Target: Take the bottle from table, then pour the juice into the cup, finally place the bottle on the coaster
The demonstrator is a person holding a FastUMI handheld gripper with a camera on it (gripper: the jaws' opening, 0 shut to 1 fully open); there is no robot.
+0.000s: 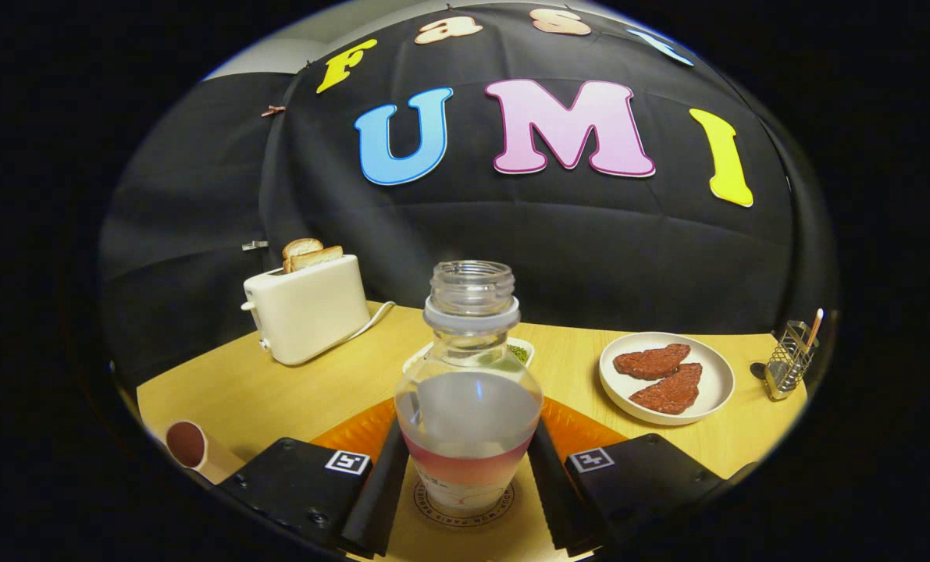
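Item one: the tongs (468, 476), both fingers pressed against the lower flanks of the bottle (468, 406), clenched on it. Item two: the bottle, clear, uncapped, upright between the fingers, a shallow band of pinkish juice at its bottom; its base stands over the coaster (465, 507), a pale round disc with lettering round its rim, though whether it rests there or hangs just above cannot be told. Item three: an orange mat (582, 425) under and behind the coaster, on the desk (277, 390). Item four: the cup (187, 445), off beside the left finger near the desk's edge, its inside dark and reddish, so it seems to hold juice already. Item five: a cream toaster (308, 308) with two slices of bread standing up in it, beyond the fingers to the left, its cord trailing toward the bottle. Item six: a small white dish with green bits (521, 351), mostly hidden behind the bottle. Item seven: a white plate (714, 390) bearing two reddish patties, to the right; a wire holder (789, 363) farther right. Judgement: the last step is in hand, setting the bottle on the coaster. The next move calls for the base settled flat and centred, then the fingers parted evenly and drawn straight back so the light, tall bottle does not tip.
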